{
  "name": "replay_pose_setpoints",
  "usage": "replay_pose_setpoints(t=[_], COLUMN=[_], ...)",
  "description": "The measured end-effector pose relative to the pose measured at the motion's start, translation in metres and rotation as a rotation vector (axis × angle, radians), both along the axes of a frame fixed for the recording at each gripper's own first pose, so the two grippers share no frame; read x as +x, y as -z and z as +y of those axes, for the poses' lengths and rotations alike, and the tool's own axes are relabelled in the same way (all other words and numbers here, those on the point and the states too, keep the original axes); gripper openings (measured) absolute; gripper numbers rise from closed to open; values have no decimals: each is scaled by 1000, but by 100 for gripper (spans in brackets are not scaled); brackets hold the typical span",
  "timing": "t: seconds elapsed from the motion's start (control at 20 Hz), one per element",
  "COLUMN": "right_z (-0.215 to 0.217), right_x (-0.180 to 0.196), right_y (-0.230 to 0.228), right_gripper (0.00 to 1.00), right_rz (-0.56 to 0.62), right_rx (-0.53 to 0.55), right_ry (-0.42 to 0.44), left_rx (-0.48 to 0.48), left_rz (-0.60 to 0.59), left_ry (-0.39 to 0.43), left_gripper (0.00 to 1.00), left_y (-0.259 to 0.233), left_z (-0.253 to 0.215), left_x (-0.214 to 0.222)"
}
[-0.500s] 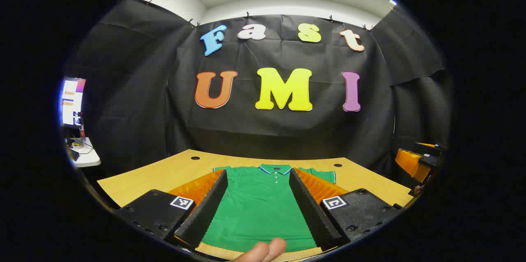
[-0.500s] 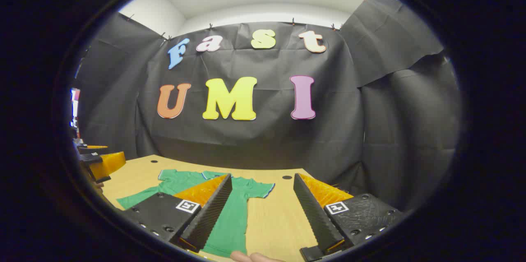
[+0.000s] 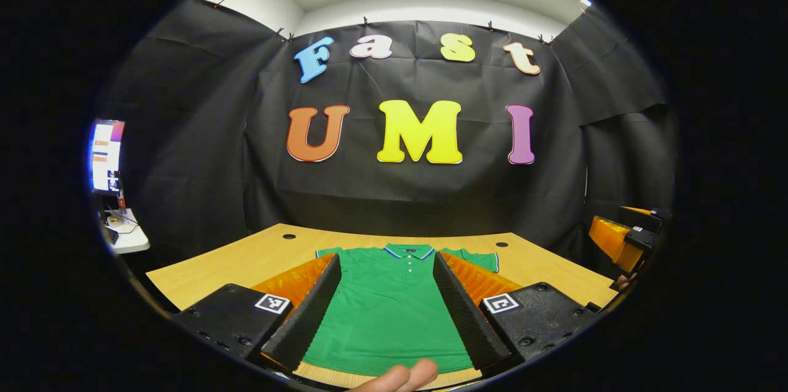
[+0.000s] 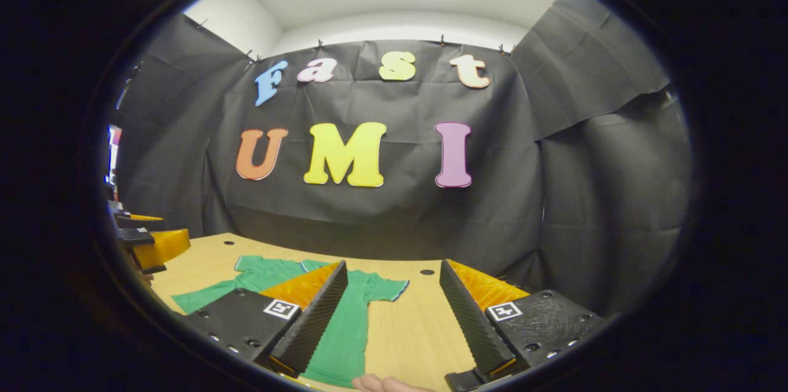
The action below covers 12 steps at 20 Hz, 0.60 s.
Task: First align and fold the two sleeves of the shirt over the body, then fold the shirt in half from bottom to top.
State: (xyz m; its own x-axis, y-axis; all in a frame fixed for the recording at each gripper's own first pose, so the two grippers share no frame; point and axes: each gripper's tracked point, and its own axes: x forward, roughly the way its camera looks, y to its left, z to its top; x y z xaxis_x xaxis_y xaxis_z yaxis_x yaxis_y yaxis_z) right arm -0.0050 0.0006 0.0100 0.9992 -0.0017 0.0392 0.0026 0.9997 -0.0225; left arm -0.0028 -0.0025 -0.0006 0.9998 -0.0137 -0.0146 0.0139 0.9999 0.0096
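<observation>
Both sleeves unfolded; shirt (image 3: 388,309) flat mid-table (image 3: 203,269), collar toward far edge. Left gripper (image 3: 386,312) and right gripper (image 4: 394,318) wide, holding nothing. Risk: pinching sleeve unevenly, skewing fold.

The left gripper (image 3: 386,312) is hovering with jaws spread wide over a green shirt (image 3: 388,312) lying flat on the bench (image 3: 246,256).

Black-draped booth (image 3: 184,133), wooden table (image 3: 246,256)
</observation>
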Motion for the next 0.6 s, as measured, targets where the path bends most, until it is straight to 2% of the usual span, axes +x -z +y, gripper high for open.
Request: replay_pose_setpoints(t=[0.4,0.6], right_z=[-8,-16], right_x=[2,6], right_y=[2,1], right_gripper=[96,96], right_rz=[8,7], right_rx=[-9,23], right_ry=[25,43], left_rx=[-21,-8], left_rz=[18,29], left_ry=[-2,-21], left_gripper=[98,98], left_y=[6,12], left_z=[2,7], left_x=[1,4])
